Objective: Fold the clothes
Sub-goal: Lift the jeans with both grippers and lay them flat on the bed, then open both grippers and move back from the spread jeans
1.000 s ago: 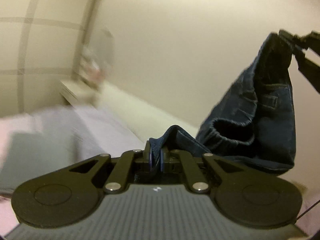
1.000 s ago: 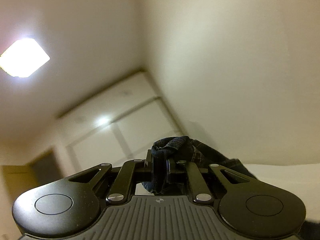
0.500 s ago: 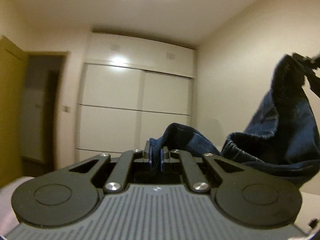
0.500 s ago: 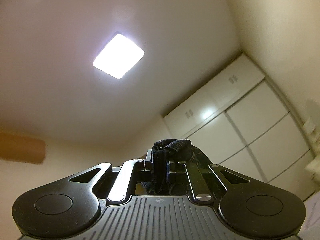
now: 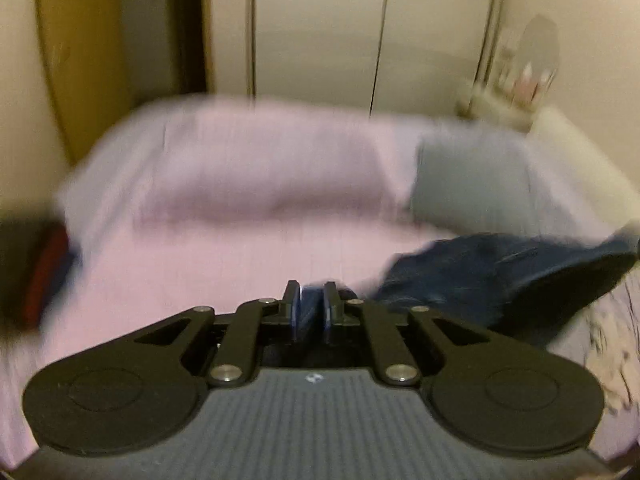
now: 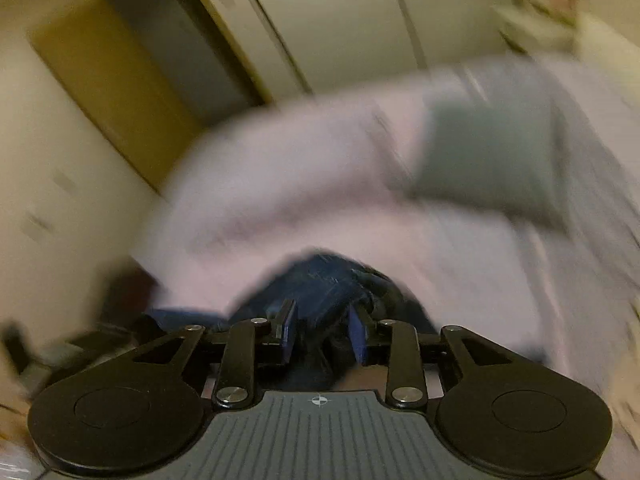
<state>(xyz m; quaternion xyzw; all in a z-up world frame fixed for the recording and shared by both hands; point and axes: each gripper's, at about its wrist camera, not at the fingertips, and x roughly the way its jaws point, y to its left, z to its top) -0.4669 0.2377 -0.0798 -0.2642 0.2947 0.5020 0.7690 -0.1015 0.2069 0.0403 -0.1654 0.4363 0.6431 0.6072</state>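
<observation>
Both views are pretty blurry. Your left gripper (image 5: 311, 312) is pinched nearly closed on an edge of the jeans (image 5: 500, 276), and the rest of them trails off to the right over the pink bed (image 5: 240, 248). Your right gripper (image 6: 322, 330) has its jaws parted, with denim bunched between them; can't tell if it's actually gripping. A grey pillow (image 5: 472, 184) lies further back.

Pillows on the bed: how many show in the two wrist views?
2. A pink pillow lies at the head of the bed, toward the door side; a grey pillow sits beside it toward the wall. Motion blur could hide more.
</observation>
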